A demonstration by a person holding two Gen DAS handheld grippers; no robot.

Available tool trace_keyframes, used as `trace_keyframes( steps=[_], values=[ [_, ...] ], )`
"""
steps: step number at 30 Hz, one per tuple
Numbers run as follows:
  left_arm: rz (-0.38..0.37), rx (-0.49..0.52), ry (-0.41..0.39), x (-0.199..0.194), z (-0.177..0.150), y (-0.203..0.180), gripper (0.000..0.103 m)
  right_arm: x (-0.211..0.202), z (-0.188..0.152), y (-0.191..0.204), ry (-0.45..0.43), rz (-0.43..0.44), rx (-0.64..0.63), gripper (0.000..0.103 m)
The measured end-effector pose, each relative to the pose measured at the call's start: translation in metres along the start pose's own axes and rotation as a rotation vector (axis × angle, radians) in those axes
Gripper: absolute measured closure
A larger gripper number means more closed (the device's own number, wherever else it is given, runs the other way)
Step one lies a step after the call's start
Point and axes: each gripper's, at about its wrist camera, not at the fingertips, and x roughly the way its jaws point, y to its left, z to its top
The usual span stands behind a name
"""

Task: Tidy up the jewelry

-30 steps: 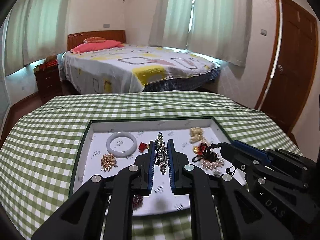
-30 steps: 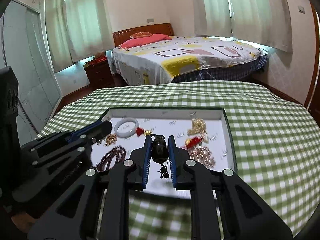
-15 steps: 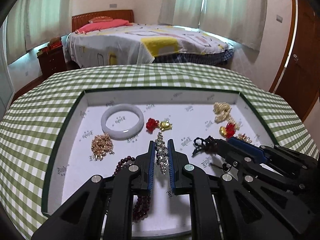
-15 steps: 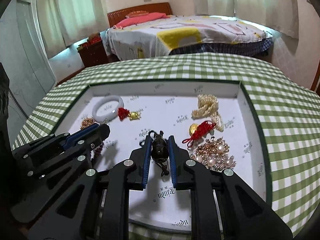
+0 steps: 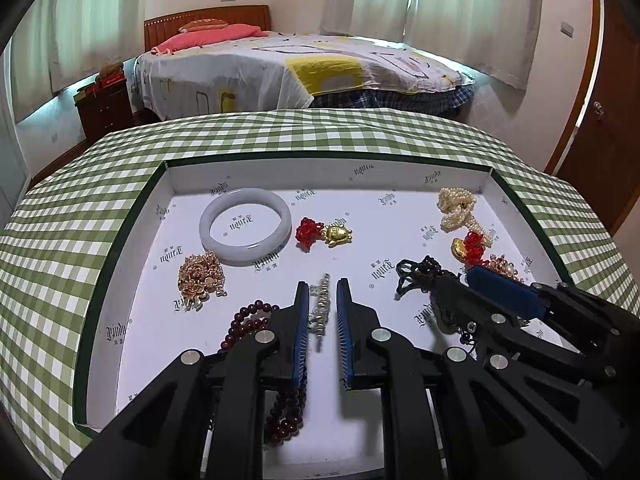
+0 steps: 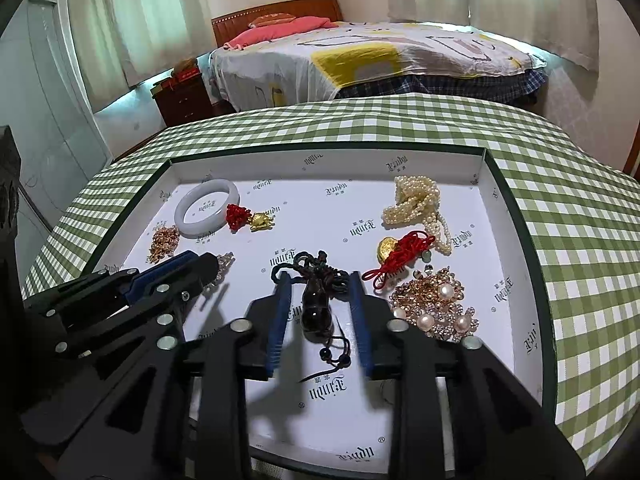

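Observation:
A white-lined tray [image 5: 328, 170] [image 6: 520, 264] lies on the checked table. My left gripper [image 5: 322, 292] is open low over it; a silver crystal piece [image 5: 320, 312] lies loose on the tray floor between its fingers. My right gripper [image 6: 320, 280] is open; a dark gourd pendant on a black cord [image 6: 316, 308] lies on the tray floor between its fingers. Its cord shows in the left wrist view [image 5: 416, 272] beside the right gripper.
In the tray: a white jade bangle [image 5: 245, 226], a gold chain heap [image 5: 200, 278], dark red beads [image 5: 248, 322], a red-and-gold charm [image 5: 324, 233], pearls [image 6: 416, 204], a gold ingot with red cord [image 6: 396, 252], a pearl-and-gold cluster [image 6: 436, 304]. A bed stands beyond.
Both grippers have gone down into the tray and opened. The silver piece and the dark pendant have left their fingers and lie on the tray floor.

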Motion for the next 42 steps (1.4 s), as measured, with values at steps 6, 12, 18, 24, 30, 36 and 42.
trace_keyframes(
  steps=[6,12,18,24,30,36,42],
  values=[
    [0.0,-0.003,0.008,-0.001,-0.001,0.0,0.088,-0.002,0.0,0.001,0.001,-0.004,0.001,0.071],
    [0.016,-0.022,0.004,-0.006,-0.001,0.006,0.077,-0.01,0.0,-0.001,-0.017,-0.012,0.011,0.065],
    [0.049,-0.039,-0.018,-0.015,-0.002,0.013,0.048,-0.02,-0.001,-0.005,-0.032,-0.027,0.025,0.057],
    [0.08,-0.039,-0.027,-0.021,-0.003,0.018,0.033,-0.029,-0.002,-0.008,-0.047,-0.051,0.032,0.044],
    [0.102,-0.027,-0.034,-0.026,-0.005,0.02,0.025,-0.039,-0.004,-0.008,-0.071,-0.079,0.028,0.027],
    [0.127,0.001,-0.035,-0.032,-0.009,0.02,0.022,-0.046,-0.011,-0.009,-0.074,-0.088,0.036,0.017],
    [0.131,-0.004,-0.058,-0.051,-0.018,0.023,0.021,-0.059,-0.02,-0.006,-0.076,-0.088,0.049,0.016]
  ],
)
